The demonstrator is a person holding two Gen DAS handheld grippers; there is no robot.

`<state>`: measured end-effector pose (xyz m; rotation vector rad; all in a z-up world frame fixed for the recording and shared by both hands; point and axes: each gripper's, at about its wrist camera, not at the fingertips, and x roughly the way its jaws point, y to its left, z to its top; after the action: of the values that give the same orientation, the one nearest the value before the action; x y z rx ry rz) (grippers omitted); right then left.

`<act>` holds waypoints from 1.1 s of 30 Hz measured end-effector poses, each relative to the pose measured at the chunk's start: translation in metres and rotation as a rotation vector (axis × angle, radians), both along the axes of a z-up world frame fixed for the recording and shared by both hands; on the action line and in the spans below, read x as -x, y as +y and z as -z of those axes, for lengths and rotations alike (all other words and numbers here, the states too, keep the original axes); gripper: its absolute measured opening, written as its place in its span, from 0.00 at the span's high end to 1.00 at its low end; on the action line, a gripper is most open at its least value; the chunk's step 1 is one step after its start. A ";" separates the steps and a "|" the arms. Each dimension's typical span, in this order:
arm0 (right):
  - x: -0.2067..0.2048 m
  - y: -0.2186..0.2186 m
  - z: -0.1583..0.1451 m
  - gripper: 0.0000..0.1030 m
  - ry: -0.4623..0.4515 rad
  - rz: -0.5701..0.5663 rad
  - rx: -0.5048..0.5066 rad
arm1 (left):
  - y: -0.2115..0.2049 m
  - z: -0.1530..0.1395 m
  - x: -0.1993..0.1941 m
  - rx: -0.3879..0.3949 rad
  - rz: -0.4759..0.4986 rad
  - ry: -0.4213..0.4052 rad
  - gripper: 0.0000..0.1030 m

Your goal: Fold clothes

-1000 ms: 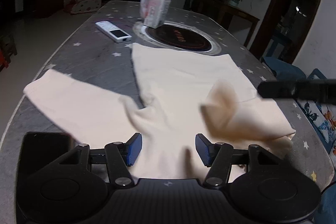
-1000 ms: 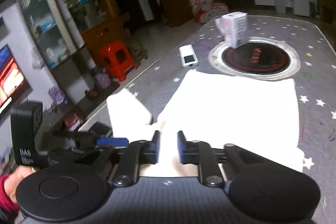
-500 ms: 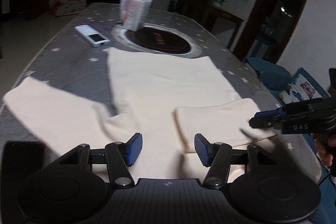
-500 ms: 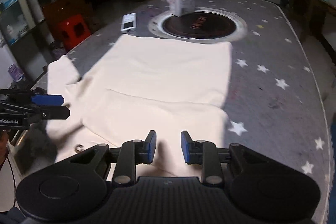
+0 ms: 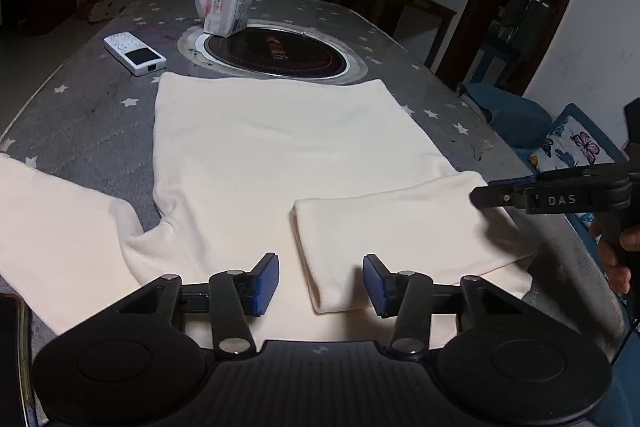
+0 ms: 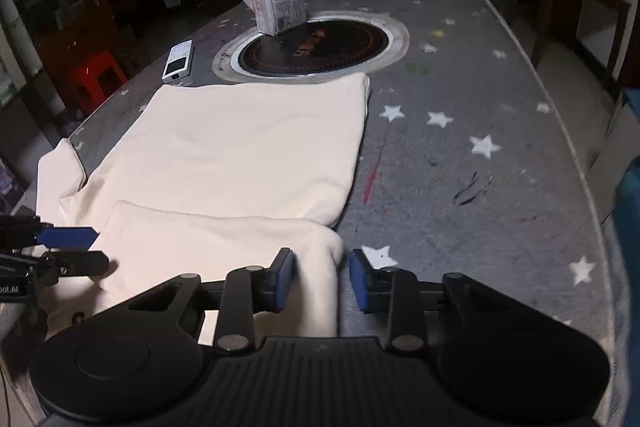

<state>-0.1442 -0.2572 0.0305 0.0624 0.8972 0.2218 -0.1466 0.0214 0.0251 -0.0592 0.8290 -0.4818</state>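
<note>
A cream long-sleeved top (image 5: pixel 272 147) lies flat on the grey star-patterned table (image 5: pixel 88 119). Its right sleeve (image 5: pixel 400 227) is folded across the body; its left sleeve (image 5: pixel 52 223) lies spread out to the left. My left gripper (image 5: pixel 320 283) is open and empty, just above the near edge of the top. My right gripper (image 6: pixel 320 279) is open and empty over the shoulder end of the folded sleeve (image 6: pixel 224 243). The top also shows in the right wrist view (image 6: pixel 248 147). The right gripper shows at the right of the left wrist view (image 5: pixel 480 195).
A round black hob (image 5: pixel 276 53) is set in the table beyond the top. A white packet (image 5: pixel 228 1) stands at its rim and a white remote (image 5: pixel 134 53) lies to its left. A dark phone (image 5: pixel 10 359) lies at the near left edge.
My right gripper has let go of the right sleeve, which now lies folded across the body, and has drawn back to the right and opened. My left gripper stays open.
</note>
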 end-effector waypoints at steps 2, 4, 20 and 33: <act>-0.001 -0.002 0.002 0.83 0.008 0.004 -0.021 | 0.002 0.000 0.000 -0.005 -0.002 -0.003 0.52; 0.001 -0.002 0.001 0.87 0.004 0.021 -0.010 | 0.003 0.000 0.001 -0.007 -0.005 -0.007 0.52; 0.024 0.027 -0.017 0.81 -0.108 -0.064 0.134 | 0.028 -0.012 0.011 0.018 -0.059 -0.047 0.52; 0.032 0.062 -0.019 0.69 -0.106 -0.171 0.172 | 0.162 -0.029 -0.016 -0.005 -0.602 -0.077 0.51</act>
<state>-0.1759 -0.1954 0.0494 -0.1845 0.8137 0.3038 -0.1306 0.1833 0.0540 -0.2748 0.6939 0.0856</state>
